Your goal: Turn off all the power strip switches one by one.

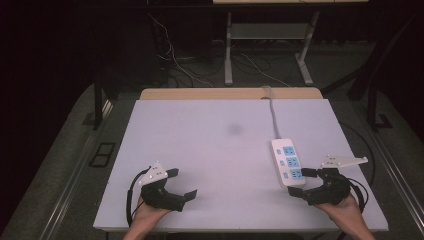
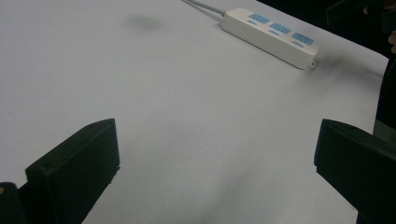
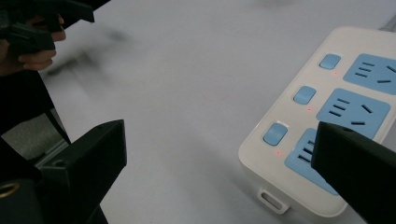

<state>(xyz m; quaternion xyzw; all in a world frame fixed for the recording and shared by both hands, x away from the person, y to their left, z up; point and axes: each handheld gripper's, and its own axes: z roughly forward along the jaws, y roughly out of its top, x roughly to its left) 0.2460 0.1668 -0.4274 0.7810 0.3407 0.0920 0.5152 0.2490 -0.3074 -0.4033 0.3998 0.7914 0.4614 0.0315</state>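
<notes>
Power strip (image 1: 288,162) is showing a white body with three light-blue sockets, light-blue switches and tiny red dots beside them; its cord is looking grey. Both grippers, left gripper (image 1: 181,183) and right gripper (image 1: 299,183), are showing black with pale grey top plates. Table (image 1: 200,130) is reading pale lavender-white, with one dark smudge.

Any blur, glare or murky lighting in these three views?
High view: dim and dark beyond the table, sharp enough. Left gripper view: slightly soft, power strip legible, no glare. Right gripper view: near tongs soft, the other hand smeared with blur.
</notes>
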